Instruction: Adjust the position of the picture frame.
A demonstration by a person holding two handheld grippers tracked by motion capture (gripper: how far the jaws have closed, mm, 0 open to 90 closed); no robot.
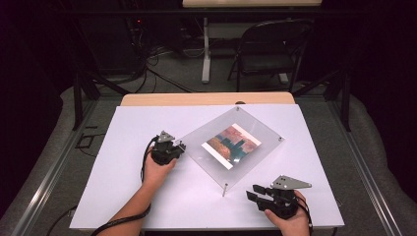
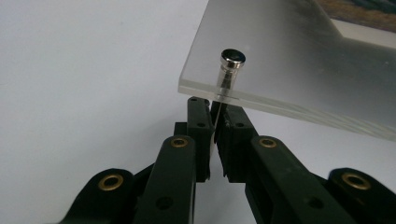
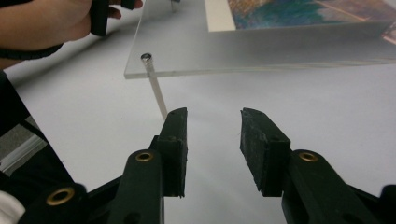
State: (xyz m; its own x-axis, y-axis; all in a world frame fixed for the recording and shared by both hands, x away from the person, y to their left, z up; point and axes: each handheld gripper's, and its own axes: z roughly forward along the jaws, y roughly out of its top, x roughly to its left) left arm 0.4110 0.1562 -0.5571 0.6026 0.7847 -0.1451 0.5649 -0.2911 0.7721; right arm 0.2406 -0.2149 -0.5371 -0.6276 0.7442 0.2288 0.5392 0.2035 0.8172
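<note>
I see the clear acrylic frame (image 1: 231,147) turned diamond-wise on the white board (image 1: 123,196), nearer the far edge and right of centre, with a colourful print (image 1: 231,146) sandwiched in its middle. My left gripper (image 1: 181,145) sits at the frame's left corner; in the left gripper view its jaws are pinched on the thin pin (image 2: 215,119) just under the plate, below the metal cap (image 2: 233,57), though the pin's lower end is hidden between the pads. My right gripper (image 1: 255,193) rests near the board's near right corner, jaws spread with nothing between them, close beside the standoff post (image 1: 224,189) at the frame's near corner but not touching it. In the right gripper view the print is cut off at the top edge, and I cannot make out its subject.
</note>
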